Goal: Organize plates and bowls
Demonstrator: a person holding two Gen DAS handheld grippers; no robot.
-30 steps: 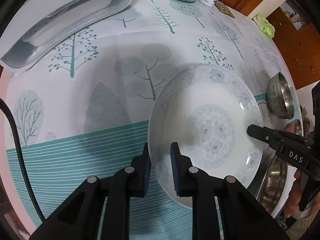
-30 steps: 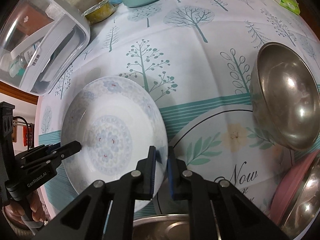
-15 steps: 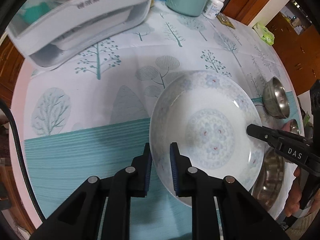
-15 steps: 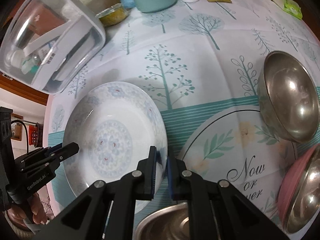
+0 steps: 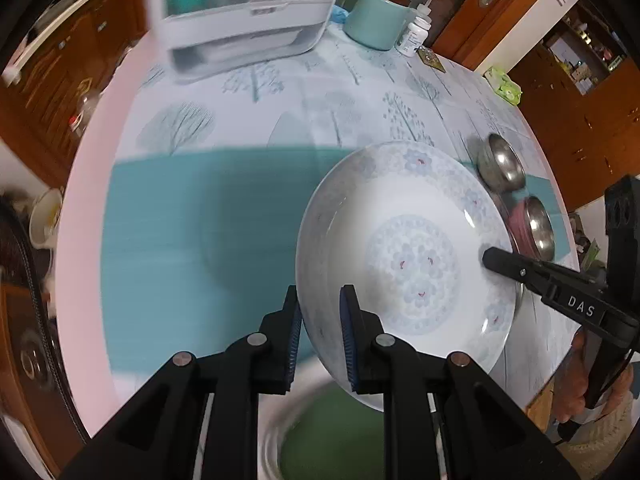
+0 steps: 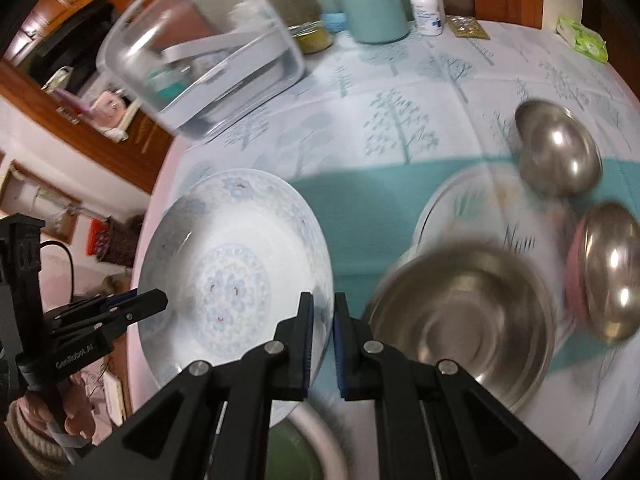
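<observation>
Left gripper (image 5: pixel 320 332) | clamped plate (image 5: pixel 404 264) rim (near-left) | right gripper (image 6: pixel 320 336) | clamped opposite rim

Wooden cabinets (image 5: pixel 580 92) line the room; a tree-print tablecloth (image 6: pixel 420 92) covers the table.

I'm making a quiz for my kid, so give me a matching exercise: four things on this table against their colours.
Things:
1. plate
2. jar
3. big bowl
4. pill bottle

Colours:
a. steel grey
b. white with a blue label
c. white with pale blue flowers
d. mint green with a brown lid

Pairs: 1-c, 2-d, 3-a, 4-b
</observation>
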